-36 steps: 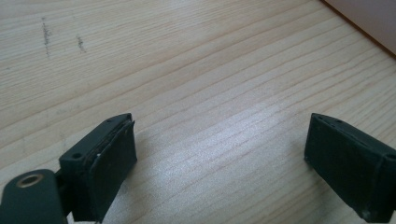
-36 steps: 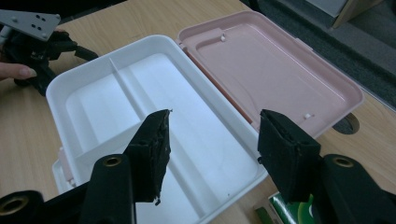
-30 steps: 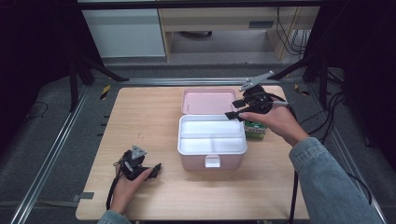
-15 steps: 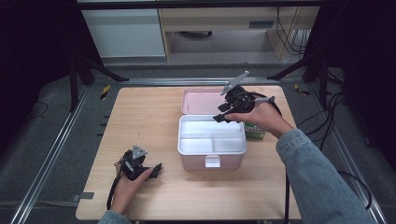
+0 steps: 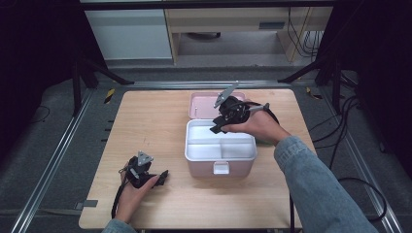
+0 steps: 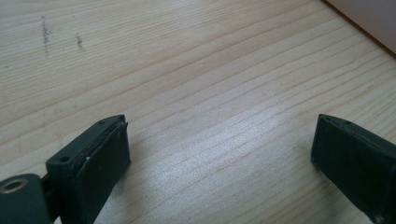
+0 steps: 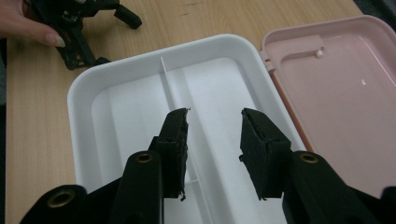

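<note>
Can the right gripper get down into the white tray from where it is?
Probably yes. The right gripper hovers right over the white tray, its jaws apart with nothing between them, and the pink lid lies open behind.

this looks like a lab or recording workspace, not a home. a pale wooden table [image 5: 160, 121] stands inside a frame of black metal struts [image 5: 99, 70] and silver aluminium rails [image 5: 58, 160] laid on grey carpeted floor [image 5: 34, 160]. black cables [image 5: 350, 121] trail across the floor, and plain light-wood and white cabinets [image 5: 218, 24] line the back wall.
</note>
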The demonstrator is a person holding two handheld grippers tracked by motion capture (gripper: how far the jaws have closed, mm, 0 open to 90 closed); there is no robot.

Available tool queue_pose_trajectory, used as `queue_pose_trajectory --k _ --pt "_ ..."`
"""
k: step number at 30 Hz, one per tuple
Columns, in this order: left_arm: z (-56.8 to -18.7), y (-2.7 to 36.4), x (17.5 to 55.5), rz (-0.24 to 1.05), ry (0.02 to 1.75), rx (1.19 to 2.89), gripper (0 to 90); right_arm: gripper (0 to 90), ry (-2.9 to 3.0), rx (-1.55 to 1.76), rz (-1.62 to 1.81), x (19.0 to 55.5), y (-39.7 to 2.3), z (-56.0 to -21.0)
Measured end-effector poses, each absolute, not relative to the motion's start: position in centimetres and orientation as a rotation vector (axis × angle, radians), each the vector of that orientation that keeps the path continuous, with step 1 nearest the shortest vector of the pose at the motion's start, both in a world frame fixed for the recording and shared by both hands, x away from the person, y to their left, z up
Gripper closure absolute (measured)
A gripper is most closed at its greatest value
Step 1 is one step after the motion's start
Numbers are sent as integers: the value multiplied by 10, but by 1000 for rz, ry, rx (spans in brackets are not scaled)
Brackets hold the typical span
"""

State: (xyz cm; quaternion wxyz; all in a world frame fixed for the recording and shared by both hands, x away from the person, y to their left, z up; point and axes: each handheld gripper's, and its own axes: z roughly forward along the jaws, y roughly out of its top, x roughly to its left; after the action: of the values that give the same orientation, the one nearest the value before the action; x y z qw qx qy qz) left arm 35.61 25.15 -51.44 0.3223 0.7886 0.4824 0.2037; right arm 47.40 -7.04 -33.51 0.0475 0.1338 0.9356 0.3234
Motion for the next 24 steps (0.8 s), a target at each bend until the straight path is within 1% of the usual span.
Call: queue_pose_trajectory --k 9,24 --pt "-514 251 356 534 1267 2071 34 660 2907 339 932 474 -61 -347" --pt "-514 251 356 532 1265 2072 32 683 2987 218 786 473 -51 -363"
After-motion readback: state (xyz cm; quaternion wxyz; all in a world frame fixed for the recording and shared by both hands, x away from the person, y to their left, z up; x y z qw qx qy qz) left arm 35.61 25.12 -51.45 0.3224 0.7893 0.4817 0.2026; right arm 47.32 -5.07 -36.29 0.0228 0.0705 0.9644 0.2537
